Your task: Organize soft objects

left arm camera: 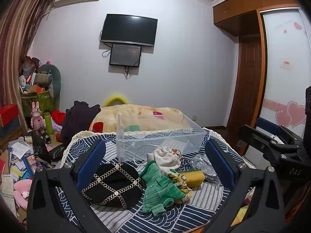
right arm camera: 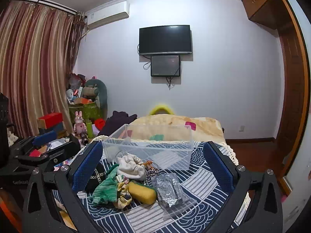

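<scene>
A pile of soft things lies on a blue patterned cloth (left arm camera: 204,196): a black cap with gold chain trim (left arm camera: 113,184), a green knit piece (left arm camera: 160,189) (right arm camera: 106,188), a cream pouch (left arm camera: 167,158) (right arm camera: 132,167), a yellow sponge (left arm camera: 194,178) (right arm camera: 141,192), a floral scrunchie (right arm camera: 122,192) and a clear bag of grey material (right arm camera: 171,190). A clear plastic bin (left arm camera: 161,136) (right arm camera: 149,145) stands empty behind them. My left gripper (left arm camera: 155,161) is open above the pile. My right gripper (right arm camera: 153,165) is open above it too.
A beige blanket (left arm camera: 140,116) lies beyond the bin. Dark clothing (left arm camera: 79,118), a pink rabbit figure (left arm camera: 37,116), boxes and papers clutter the left side. A TV (left arm camera: 129,30) hangs on the far wall. A wardrobe (left arm camera: 281,68) stands to the right.
</scene>
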`<state>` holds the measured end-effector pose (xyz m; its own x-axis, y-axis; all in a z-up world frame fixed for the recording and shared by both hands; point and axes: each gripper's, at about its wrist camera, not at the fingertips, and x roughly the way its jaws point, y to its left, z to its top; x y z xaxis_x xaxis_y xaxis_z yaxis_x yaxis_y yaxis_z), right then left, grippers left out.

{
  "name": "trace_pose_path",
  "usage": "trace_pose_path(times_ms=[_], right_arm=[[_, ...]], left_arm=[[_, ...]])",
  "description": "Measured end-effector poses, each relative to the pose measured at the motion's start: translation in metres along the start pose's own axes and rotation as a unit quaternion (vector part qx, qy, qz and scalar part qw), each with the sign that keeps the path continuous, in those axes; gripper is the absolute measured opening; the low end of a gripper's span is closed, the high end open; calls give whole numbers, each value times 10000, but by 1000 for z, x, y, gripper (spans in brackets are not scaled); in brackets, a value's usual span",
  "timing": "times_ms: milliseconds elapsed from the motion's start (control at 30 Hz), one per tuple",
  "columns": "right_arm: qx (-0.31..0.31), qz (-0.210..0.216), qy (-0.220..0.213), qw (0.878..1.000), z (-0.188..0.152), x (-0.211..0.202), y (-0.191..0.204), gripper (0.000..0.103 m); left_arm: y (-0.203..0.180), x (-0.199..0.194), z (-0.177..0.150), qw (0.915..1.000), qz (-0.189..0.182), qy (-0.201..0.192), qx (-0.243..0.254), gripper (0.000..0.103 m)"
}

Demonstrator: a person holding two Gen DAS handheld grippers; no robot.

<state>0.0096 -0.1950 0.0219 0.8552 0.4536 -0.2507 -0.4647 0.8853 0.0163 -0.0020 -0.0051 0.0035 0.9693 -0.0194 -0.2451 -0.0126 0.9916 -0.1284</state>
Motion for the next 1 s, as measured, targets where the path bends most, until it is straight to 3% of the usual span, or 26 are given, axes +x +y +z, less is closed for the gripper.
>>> trace_pose_path(times_ms=[1000], right_arm=[[54, 98, -124, 9999, 1, -7, 0, 103]], left_arm=[[-4, -6, 2, 10000, 22, -68, 24, 103]])
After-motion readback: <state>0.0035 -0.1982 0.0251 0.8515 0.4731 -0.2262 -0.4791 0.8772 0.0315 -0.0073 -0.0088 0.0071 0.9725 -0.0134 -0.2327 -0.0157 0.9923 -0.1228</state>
